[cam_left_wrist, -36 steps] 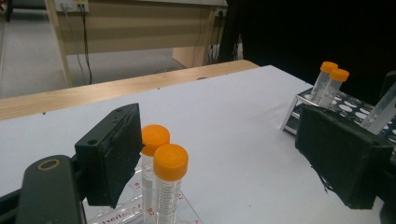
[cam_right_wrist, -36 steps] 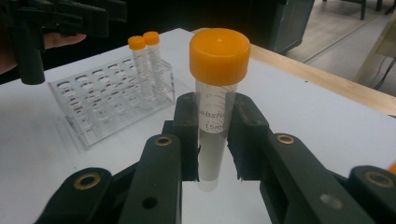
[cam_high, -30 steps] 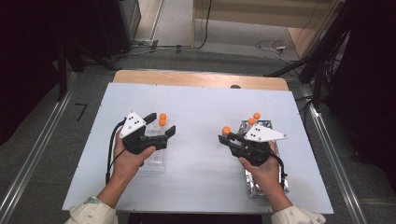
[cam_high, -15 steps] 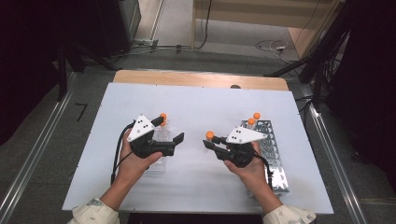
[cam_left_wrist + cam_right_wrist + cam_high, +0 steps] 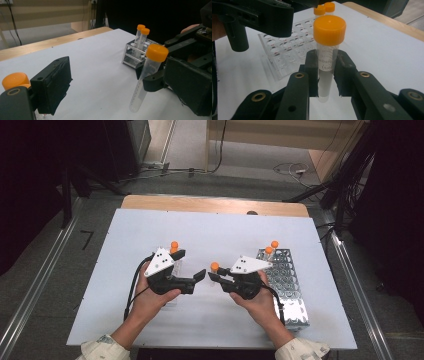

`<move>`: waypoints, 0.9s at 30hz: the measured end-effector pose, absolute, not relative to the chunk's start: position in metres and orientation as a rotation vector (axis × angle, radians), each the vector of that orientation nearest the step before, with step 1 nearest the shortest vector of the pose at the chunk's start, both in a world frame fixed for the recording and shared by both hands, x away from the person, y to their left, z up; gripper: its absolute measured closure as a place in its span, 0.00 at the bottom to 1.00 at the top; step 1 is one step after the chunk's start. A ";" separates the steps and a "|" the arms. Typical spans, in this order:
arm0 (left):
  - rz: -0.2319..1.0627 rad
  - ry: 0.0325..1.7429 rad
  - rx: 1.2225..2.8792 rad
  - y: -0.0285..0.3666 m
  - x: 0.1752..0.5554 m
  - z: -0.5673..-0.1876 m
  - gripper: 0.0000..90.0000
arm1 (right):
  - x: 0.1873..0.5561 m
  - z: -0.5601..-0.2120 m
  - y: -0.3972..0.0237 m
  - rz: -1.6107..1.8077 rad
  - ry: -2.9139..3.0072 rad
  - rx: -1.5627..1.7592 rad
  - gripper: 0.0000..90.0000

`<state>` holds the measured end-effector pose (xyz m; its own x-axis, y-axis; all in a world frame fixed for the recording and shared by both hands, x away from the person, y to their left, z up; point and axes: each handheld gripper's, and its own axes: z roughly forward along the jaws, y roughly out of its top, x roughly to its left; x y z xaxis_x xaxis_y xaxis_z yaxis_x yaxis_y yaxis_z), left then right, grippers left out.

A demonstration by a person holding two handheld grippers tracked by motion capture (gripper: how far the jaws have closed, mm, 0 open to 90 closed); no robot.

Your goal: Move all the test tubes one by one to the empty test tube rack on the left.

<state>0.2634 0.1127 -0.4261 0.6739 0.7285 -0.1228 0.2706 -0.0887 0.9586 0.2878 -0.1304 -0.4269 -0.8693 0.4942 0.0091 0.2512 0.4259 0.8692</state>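
Two racks are sitting on the white counter [image 5: 125, 235]: a metal rack [image 5: 287, 285] by its right edge, carrying two orange-capped tubes [image 5: 271, 248] at its far end, and a clear rack [image 5: 287, 53] under the left tool [image 5: 192, 270]. Near the counter's middle, the right tool [image 5: 217, 276] is gripping an orange-capped tube [image 5: 327, 50] upright just below its cap. Facing it closely, the left tool is standing with its jaws apart, gripping nothing.

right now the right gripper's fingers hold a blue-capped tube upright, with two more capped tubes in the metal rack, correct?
Not quite: the cap is orange, not blue. The right gripper view shows the right gripper shut on an upright tube with an orange cap. The rest holds: two more capped tubes stand in the metal rack.
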 end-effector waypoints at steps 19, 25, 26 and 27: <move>0.451 0.771 1.672 0.100 0.256 -0.429 0.21 | 0.286 -0.434 -0.108 1.425 2.479 0.632 0.80; 0.448 0.757 1.678 0.098 0.255 -0.431 0.31 | 0.287 -0.436 -0.104 1.427 2.504 0.632 0.80; 0.449 0.753 1.677 0.098 0.255 -0.431 0.34 | 0.287 -0.436 -0.104 1.429 2.506 0.632 0.80; 0.443 0.746 1.680 0.098 0.255 -0.431 0.37 | 0.287 -0.437 -0.103 1.431 2.507 0.632 0.80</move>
